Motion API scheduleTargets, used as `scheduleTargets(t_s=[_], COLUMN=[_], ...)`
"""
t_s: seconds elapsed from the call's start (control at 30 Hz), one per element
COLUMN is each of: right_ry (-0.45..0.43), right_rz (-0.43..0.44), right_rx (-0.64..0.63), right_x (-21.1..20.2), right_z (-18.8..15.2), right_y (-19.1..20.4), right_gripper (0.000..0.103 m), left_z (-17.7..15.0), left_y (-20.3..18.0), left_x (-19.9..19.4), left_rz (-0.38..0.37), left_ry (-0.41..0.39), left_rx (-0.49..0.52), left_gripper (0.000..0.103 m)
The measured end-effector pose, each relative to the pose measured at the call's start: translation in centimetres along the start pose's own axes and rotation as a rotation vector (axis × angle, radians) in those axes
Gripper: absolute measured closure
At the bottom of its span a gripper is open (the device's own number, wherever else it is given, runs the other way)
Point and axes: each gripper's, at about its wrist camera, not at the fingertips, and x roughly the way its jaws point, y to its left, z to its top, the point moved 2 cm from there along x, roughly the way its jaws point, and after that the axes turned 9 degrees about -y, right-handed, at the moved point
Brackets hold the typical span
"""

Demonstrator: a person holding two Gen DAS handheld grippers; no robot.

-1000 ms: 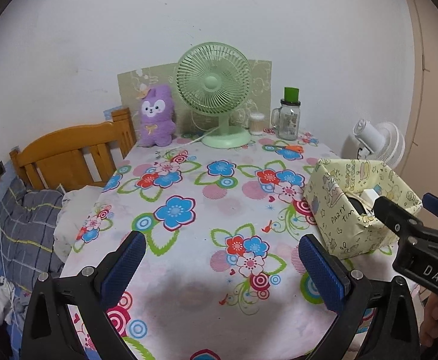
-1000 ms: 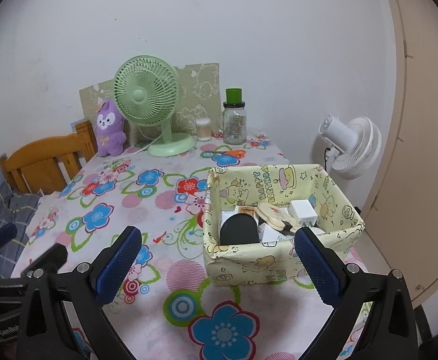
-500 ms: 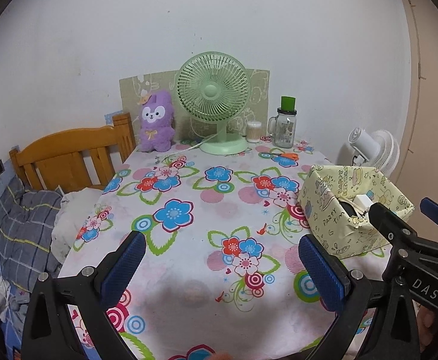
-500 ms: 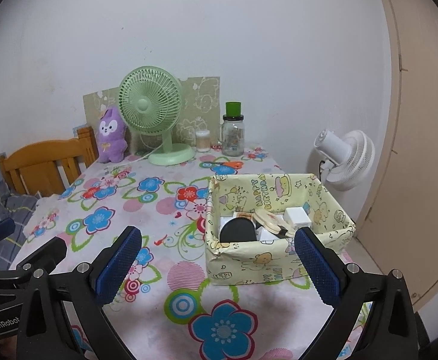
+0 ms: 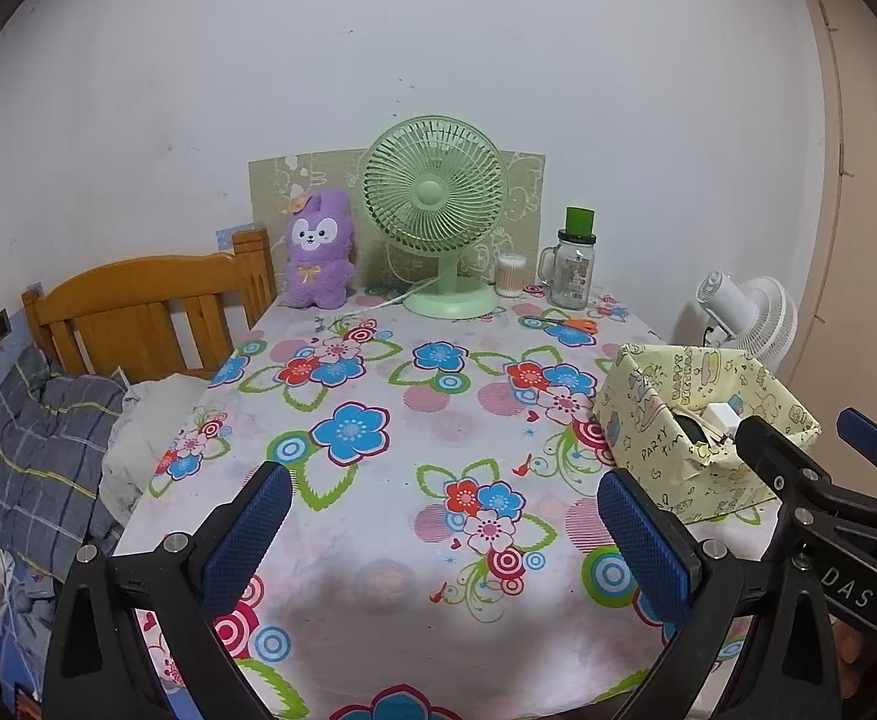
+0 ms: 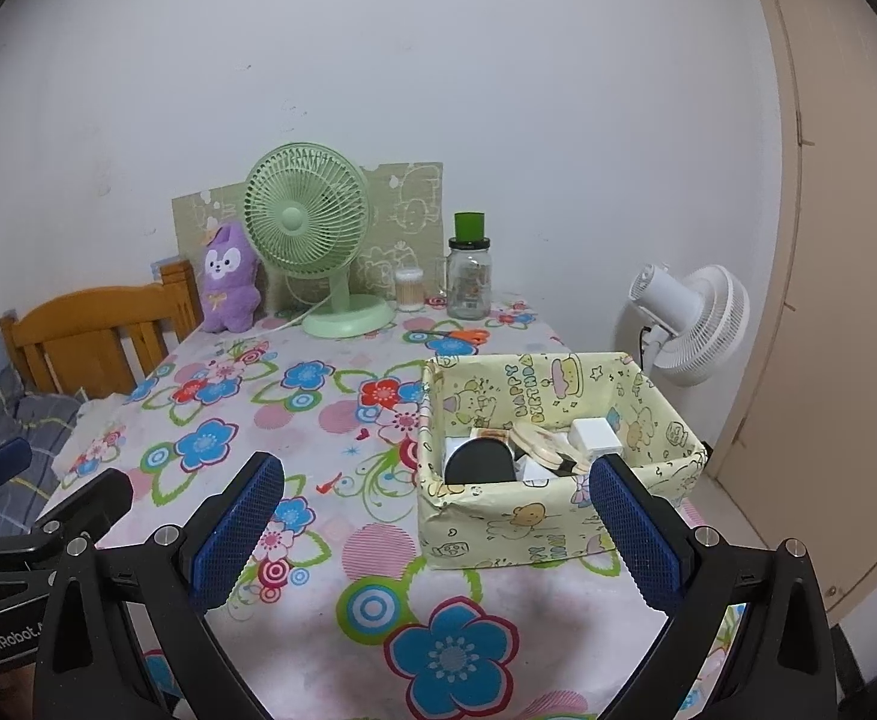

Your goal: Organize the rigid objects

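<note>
A counter (image 6: 330,546) under a flowered cloth carries, along its far edge by the wall, a green fan (image 6: 312,222), a purple plush toy (image 6: 229,279) and a glass jar with a green lid (image 6: 469,276), with orange-handled scissors (image 6: 462,335) lying just in front of the jar. Near its right edge stands a yellow paper-covered box (image 6: 552,516) holding a black round object (image 6: 479,463), a white adapter (image 6: 595,438) and a few other small items. Both held above the near end, the left hand-held gripper (image 5: 444,528) and the right hand-held gripper (image 6: 438,522) have their blue pads spread wide with nothing between them, the right one just before the box.
</note>
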Motion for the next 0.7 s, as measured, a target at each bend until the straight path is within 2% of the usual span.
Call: scheduleTargets(t_s=[0.7], right_ry=[-0.014], right_rz=[-0.009], right_rx=[-0.002], right_x=[-0.22], right_z=[0.17], right_y=[0.08], right_gripper=[0.000], left_z=[-0.15], left_y=[0.04], left_x=[-0.05], left_rz=[-0.005], left_ry=[-0.002], left_rx=[-0.005], left_gripper=[0.000])
